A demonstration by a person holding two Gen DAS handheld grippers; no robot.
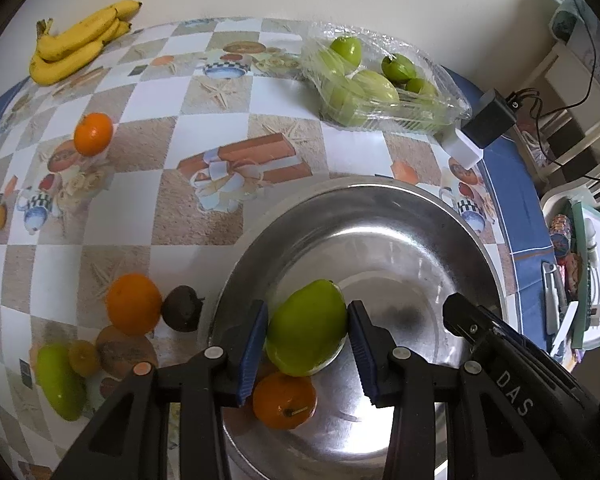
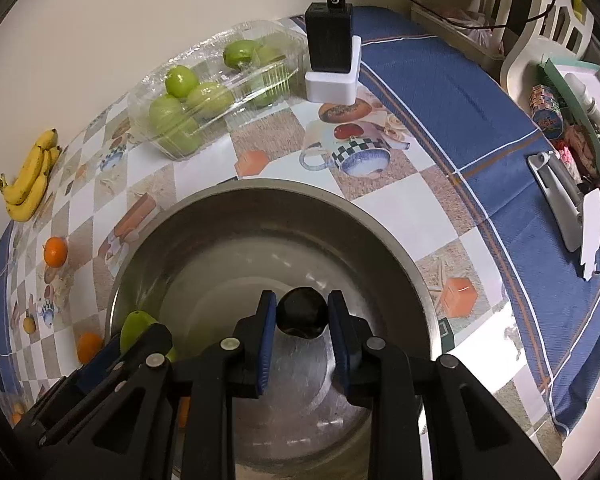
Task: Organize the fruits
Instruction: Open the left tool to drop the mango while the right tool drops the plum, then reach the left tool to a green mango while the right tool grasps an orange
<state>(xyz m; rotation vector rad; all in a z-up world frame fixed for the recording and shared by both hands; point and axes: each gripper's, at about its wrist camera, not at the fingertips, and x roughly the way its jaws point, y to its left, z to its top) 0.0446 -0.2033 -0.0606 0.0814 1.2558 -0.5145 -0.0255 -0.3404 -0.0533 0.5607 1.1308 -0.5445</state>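
A large steel bowl stands on the patterned table. My left gripper is shut on a green mango and holds it over the bowl's left side. An orange lies in the bowl under it. My right gripper is shut on a dark round fruit over the bowl's middle. The green mango shows at the left of the right wrist view. On the table left of the bowl lie an orange, a dark fruit, a green mango and smaller fruits.
A banana bunch lies at the far left. A small orange sits mid-left. A clear plastic box of green fruits stands at the back. A black charger on a white block stands beside it. The table's right edge drops off.
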